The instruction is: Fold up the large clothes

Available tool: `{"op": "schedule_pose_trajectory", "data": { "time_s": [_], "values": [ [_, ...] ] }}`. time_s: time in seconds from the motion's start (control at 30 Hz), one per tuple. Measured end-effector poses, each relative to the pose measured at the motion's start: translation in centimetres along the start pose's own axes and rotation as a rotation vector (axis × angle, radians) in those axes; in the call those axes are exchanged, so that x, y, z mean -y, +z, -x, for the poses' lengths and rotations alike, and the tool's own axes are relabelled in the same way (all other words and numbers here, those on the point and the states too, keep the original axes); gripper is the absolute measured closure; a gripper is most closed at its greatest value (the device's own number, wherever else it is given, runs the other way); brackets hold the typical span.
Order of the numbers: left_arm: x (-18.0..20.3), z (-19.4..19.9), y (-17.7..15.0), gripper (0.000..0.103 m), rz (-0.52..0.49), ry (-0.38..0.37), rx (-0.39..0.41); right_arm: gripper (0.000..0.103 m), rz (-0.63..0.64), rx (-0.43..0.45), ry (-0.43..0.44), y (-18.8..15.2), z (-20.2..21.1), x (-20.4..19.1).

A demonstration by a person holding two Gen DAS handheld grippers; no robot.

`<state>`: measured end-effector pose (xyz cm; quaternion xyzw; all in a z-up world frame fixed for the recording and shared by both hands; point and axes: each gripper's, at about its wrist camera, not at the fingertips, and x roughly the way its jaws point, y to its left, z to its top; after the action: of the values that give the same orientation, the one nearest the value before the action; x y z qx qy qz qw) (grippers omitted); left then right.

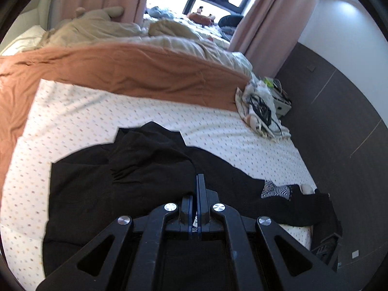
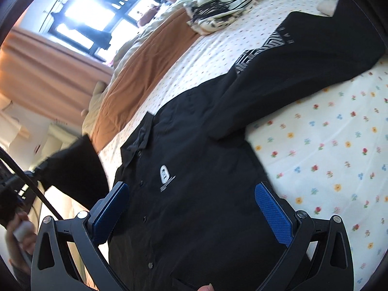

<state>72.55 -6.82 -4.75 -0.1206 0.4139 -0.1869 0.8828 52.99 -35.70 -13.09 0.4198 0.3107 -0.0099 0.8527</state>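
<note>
Fingers: left gripper (image 1: 198, 178) pressed together, pinching black shirt (image 1: 126, 169) fabric; right gripper (image 2: 191, 208) spread wide, empty, above shirt front. Bed (image 2: 327, 145): floral sheet, 3 o'clock.

One black shirt (image 2: 201, 131) lies on the bed (image 2: 327, 150), bearing one small white chest logo (image 2: 165, 174) and one black-and-white patterned patch (image 2: 262, 48). Beyond the shirt lie one rust-brown blanket (image 1: 126, 72) and one pale bundle tangled with black cables (image 1: 262, 109), and two pink curtains (image 1: 269, 17) hang past the bed's far end. There are two tongs: the left tongs (image 1: 197, 181), pads pressed together, and the right tongs (image 2: 194, 208), two blue pads (image 2: 274, 213) spread wide above the shirt.
</note>
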Motion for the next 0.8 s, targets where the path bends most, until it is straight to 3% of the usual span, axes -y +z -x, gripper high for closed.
{"op": "schedule_pose_trajectory", "data": {
  "time_s": [0.13, 0.33, 0.37, 0.4, 0.47, 0.6, 0.8],
  "values": [
    [1.1, -3.8, -1.6, 0.099, -0.005, -0.067, -0.059, 0.0, -0.018, 0.02, -0.059, 0.2, 0.1, 0.8],
    [1.8, -8.7, -5.1, 0.095, 0.038, -0.059, -0.206, 0.0, -0.04, 0.032, -0.069, 0.5, 0.5, 0.9],
    [2.0, -9.1, -5.7, 0.083, 0.032, -0.066, -0.22, 0.0, -0.036, 0.032, -0.064, 0.5, 0.5, 0.8],
    [2.3, -9.5, -6.2, 0.051, 0.019, -0.077, -0.233, 0.0, -0.031, 0.031, -0.062, 0.5, 0.5, 0.8],
    [3.0, -9.5, -7.3, 0.001, 0.004, -0.121, -0.231, 0.0, -0.026, 0.03, -0.063, 0.5, 0.6, 0.7],
    [2.1, -6.7, -8.2, 0.0, 0.037, -0.135, -0.18, 0.0, -0.012, 0.029, -0.054, 0.3, 0.8, 0.3],
    [-0.7, -0.1, -9.4, 0.0, 0.081, -0.085, -0.05, 0.0, 0.034, 0.016, -0.048, -0.5, 0.5, -1.2]
  ]
}}
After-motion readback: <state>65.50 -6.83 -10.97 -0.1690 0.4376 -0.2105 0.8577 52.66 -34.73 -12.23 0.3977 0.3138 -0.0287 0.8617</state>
